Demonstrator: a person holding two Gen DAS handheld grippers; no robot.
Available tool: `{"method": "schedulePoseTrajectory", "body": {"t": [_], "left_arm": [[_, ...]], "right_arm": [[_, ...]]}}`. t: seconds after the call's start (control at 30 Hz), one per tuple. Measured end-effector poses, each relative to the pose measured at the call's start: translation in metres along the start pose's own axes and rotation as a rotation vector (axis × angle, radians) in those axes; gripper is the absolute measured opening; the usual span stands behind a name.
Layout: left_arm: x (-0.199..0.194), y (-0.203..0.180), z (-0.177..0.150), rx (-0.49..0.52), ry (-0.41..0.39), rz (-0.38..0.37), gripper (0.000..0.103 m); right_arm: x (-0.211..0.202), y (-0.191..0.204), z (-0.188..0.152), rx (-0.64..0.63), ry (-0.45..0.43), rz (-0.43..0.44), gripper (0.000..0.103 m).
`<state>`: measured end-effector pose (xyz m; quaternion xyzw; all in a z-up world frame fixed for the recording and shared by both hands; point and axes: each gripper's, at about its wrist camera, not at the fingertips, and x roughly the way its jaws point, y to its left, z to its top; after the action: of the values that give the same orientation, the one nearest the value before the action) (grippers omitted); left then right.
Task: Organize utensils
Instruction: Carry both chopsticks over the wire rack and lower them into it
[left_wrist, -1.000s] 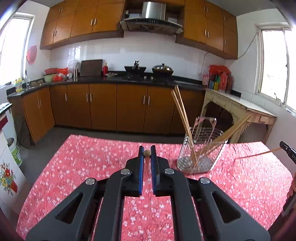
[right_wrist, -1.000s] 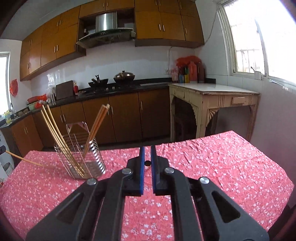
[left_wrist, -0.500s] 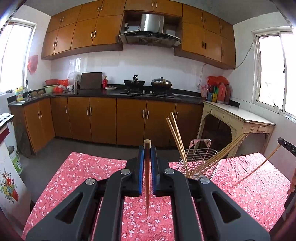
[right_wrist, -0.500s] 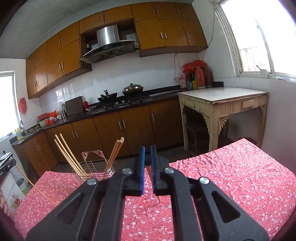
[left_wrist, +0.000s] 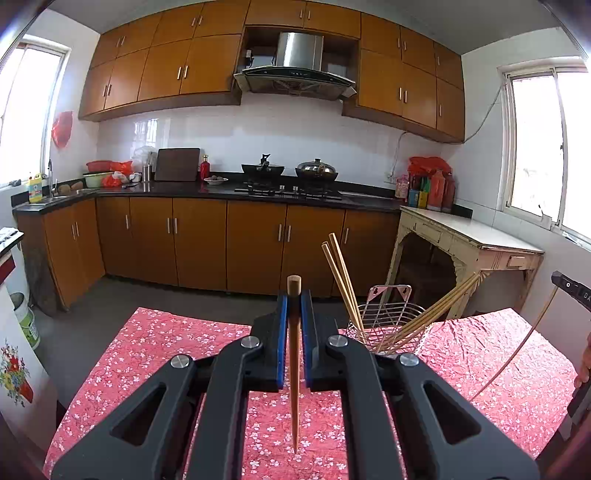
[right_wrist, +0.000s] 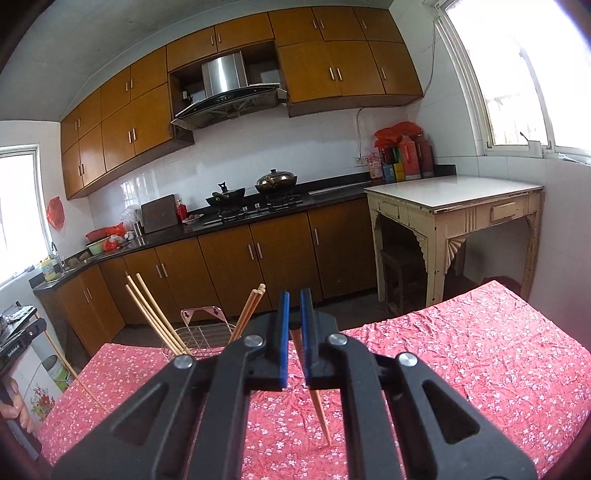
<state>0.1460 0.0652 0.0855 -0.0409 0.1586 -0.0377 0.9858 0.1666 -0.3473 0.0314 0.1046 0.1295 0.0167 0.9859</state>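
Observation:
My left gripper (left_wrist: 293, 300) is shut on a wooden chopstick (left_wrist: 294, 387) that stands almost upright, thick end above the pads and tip hanging over the red floral tablecloth (left_wrist: 147, 350). My right gripper (right_wrist: 292, 306) is shut on a second chopstick (right_wrist: 318, 404), which slants down to the right below the jaws. A wire utensil holder (left_wrist: 384, 325) with several chopsticks leaning in it stands on the table between the two grippers, right of the left one and left of the right one (right_wrist: 207, 336). Each gripper's chopstick also shows at the edge of the other view.
The table's far edge drops to a grey floor (left_wrist: 110, 295) before brown base cabinets (left_wrist: 255, 243). A cream side table (right_wrist: 454, 206) stands at the right wall. A person's hand (right_wrist: 14, 406) shows at the left edge of the right wrist view.
Both grippers have risen above the table, each with its chopstick. The chopsticks, first seen end-on between the pads, now hang tip-down. The wire holder sits lower in both views.

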Motion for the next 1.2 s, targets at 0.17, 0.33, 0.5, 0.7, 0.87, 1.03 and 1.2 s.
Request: {"method": "schedulePoseTrajectory", "body": {"t": [0.17, 0.33, 0.5, 0.7, 0.87, 1.03, 1.2], "left_arm": [[-0.001, -0.002, 0.007, -0.005, -0.014, -0.010, 0.007], [0.000, -0.006, 0.021, -0.020, -0.033, -0.035, 0.007], [0.003, -0.017, 0.039, -0.039, -0.053, -0.068, 0.007], [0.009, -0.038, 0.068, -0.045, -0.091, -0.102, 0.007], [0.024, -0.050, 0.098, -0.081, -0.116, -0.125, 0.007], [0.049, -0.063, 0.114, -0.105, -0.138, -0.107, 0.007], [0.081, -0.075, 0.118, -0.104, -0.143, -0.076, 0.007]], "right_arm": [[-0.003, 0.008, 0.010, -0.006, -0.015, 0.020, 0.007], [-0.005, 0.018, 0.028, -0.014, -0.034, 0.045, 0.007], [-0.003, 0.040, 0.050, -0.032, -0.049, 0.096, 0.007], [0.001, 0.077, 0.085, -0.074, -0.074, 0.167, 0.007], [0.012, 0.104, 0.113, -0.090, -0.095, 0.207, 0.007], [0.040, 0.127, 0.133, -0.089, -0.110, 0.223, 0.007], [0.076, 0.140, 0.146, -0.074, -0.124, 0.227, 0.007]]}}
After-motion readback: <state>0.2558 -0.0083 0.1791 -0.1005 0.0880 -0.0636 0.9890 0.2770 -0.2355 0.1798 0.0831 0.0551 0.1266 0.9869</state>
